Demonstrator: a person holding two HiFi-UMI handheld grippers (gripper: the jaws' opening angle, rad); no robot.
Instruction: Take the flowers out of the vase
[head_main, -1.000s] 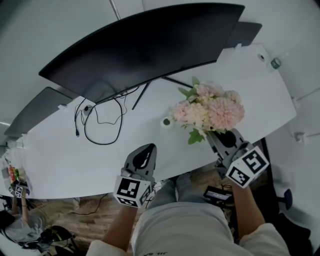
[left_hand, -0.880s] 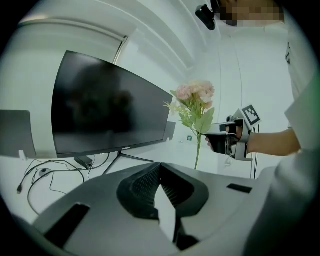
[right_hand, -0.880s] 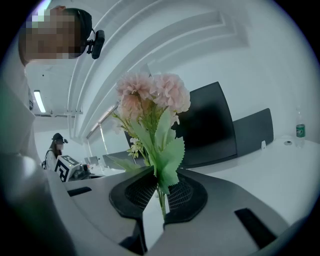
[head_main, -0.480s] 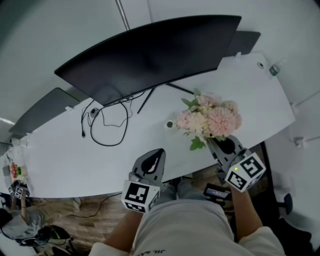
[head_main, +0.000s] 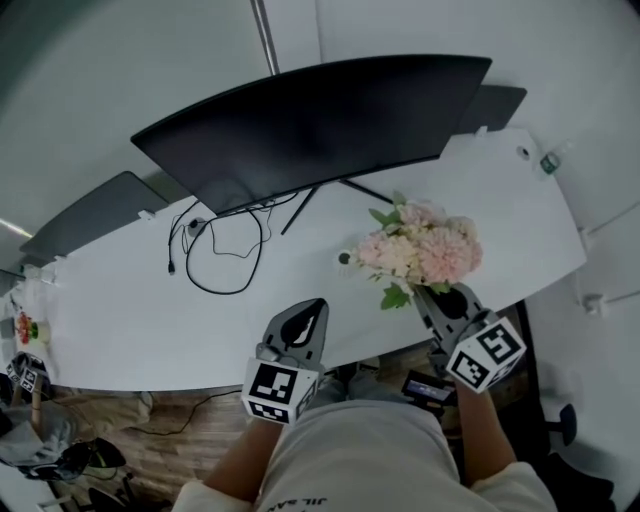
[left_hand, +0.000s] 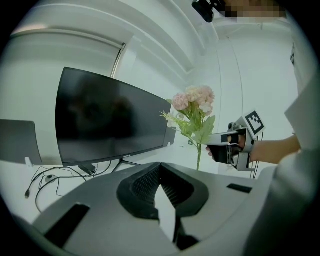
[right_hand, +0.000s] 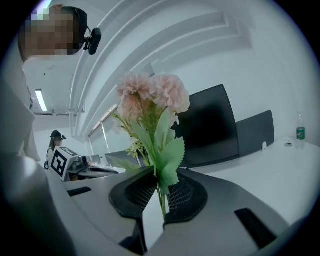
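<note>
Flowers (head_main: 420, 250) hang clear of the small white vase (head_main: 346, 257) on the bench (head_main: 130, 310), stems pinched between your right gripper's (head_main: 432, 298) fingers (right_hand: 184, 196), your left gripper (head_main: 308, 315) closed on nothing; the lift-out looks done, so next probably lay them down gently.

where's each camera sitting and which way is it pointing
Head view: on the person's head, facing steeply down at desk, monitor and flowers; left claw, right claw, forearms, torso show.
Left gripper view: on the left claw, facing across the desk at the monitor; shut claw shows.
Right gripper view: on the right claw, facing along the flower stems it grips; torso at left.
Shared: both gripper views show flowers, monitor and the other claw.
</note>
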